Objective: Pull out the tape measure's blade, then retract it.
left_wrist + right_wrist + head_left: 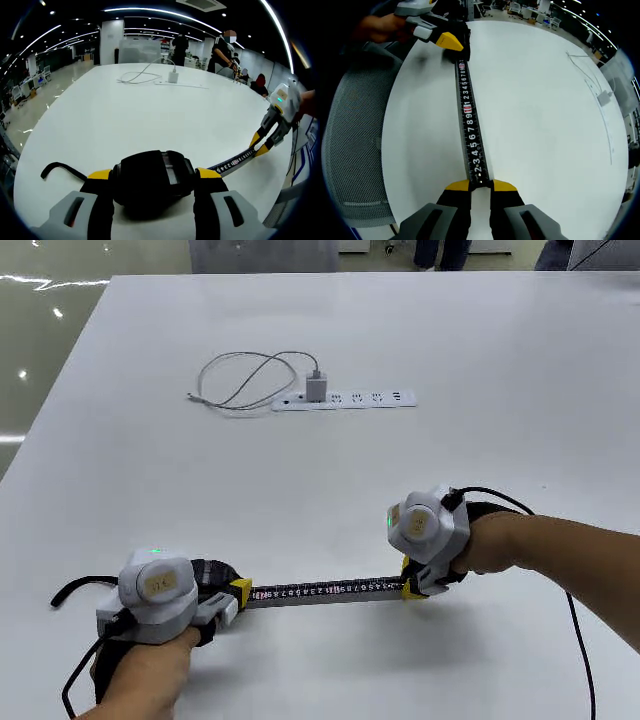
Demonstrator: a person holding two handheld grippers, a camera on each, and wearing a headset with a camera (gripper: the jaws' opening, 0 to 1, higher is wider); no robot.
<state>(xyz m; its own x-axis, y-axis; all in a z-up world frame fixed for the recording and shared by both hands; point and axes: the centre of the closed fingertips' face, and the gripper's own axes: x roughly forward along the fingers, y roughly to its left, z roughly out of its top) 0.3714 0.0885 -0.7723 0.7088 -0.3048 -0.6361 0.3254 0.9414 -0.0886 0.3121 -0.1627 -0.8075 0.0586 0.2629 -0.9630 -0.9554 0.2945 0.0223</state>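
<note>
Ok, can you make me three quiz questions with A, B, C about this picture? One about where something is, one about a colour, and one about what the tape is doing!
1. Where is the power strip?
A. On the table, beyond the tape
B. On a chair
C. On the floor

2. What colour is the tape measure's case?
A. Red
B. Black
C. Green

3. What is the blade doing?
A. Hidden fully inside the case
B. Stretched out between the left tool and the right tool
C. Rolled up in a loose heap

Answers:
1 A, it lies on the white top, farther from the person than the tape.
2 B, the left gripper view shows it black between the yellow tips.
3 B, the numbers run from the case to the right tool, which pinches the end.
</note>
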